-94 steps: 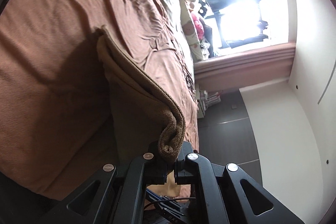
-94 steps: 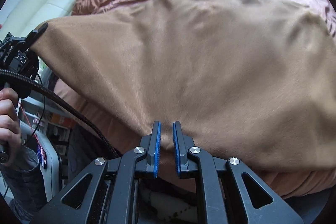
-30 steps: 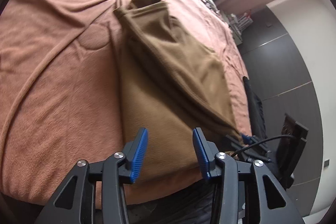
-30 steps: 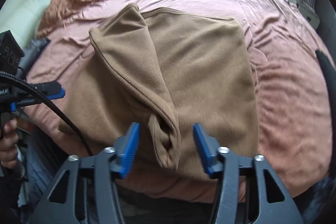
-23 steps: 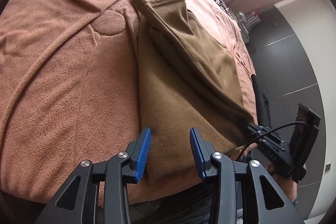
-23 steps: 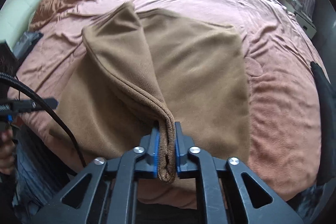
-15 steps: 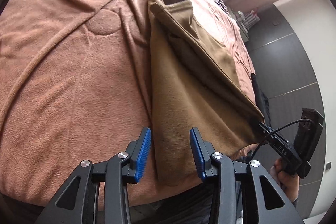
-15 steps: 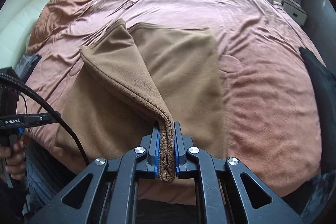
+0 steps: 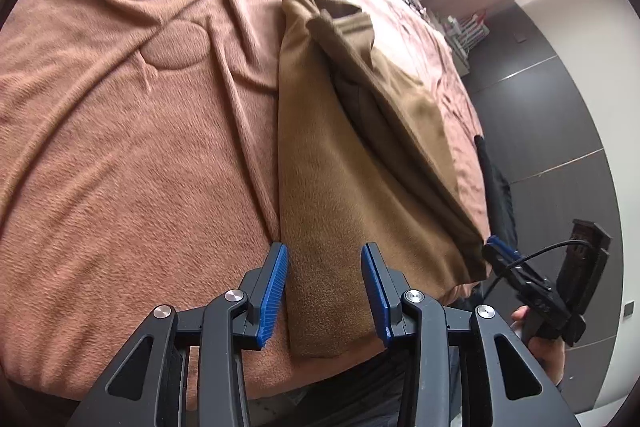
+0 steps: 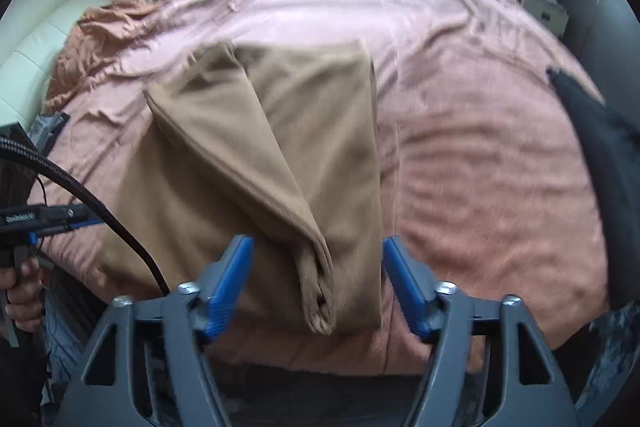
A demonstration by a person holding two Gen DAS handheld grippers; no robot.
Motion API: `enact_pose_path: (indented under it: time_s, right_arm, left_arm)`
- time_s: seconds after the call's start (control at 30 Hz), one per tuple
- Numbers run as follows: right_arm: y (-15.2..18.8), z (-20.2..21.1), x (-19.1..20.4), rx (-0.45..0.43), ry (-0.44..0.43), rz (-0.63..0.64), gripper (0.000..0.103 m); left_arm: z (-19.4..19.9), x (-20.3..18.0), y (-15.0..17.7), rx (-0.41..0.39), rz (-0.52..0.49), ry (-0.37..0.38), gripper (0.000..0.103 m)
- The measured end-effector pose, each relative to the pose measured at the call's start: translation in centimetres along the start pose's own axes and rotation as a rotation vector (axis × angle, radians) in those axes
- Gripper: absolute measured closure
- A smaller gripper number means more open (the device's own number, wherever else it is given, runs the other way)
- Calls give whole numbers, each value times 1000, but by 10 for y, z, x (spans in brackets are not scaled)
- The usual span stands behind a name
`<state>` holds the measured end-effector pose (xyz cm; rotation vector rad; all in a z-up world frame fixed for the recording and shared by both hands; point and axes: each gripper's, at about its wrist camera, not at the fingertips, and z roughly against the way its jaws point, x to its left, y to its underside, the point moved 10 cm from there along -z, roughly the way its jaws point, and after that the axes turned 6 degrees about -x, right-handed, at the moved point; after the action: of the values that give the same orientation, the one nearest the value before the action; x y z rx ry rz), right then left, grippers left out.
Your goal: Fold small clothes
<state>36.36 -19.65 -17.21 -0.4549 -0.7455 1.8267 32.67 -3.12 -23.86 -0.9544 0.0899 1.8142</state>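
Note:
A tan-brown garment lies partly folded on a pinkish-brown bedspread, near the bed's front edge. One flap is folded over and stands up as a loose ridge. My left gripper is open, with its blue pads either side of the garment's near corner. My right gripper is open wide, with the folded ridge's end lying loose between its pads. The right gripper also shows in the left wrist view at the garment's far corner.
A dark garment lies at the bed's right edge. A cream headboard is to the left, pillows and a bright window beyond. My left gripper's cable crosses the right wrist view. Dark floor lies beside the bed.
My right gripper was shut on the folded edge half a second ago; it has opened and let the fold go. The fold has settled onto the garment. The left gripper stayed open.

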Motion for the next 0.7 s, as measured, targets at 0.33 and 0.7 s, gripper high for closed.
enact_pose_path:
  time_s: [0.33, 0.7]
  right_arm:
    - [-33, -17, 78, 31, -9, 284, 35]
    - [-57, -96, 137, 106, 19, 479, 46]
  left_arm:
    - [29, 19, -14, -67, 21, 26, 62]
    - [50, 65, -30, -101, 99, 21, 68]
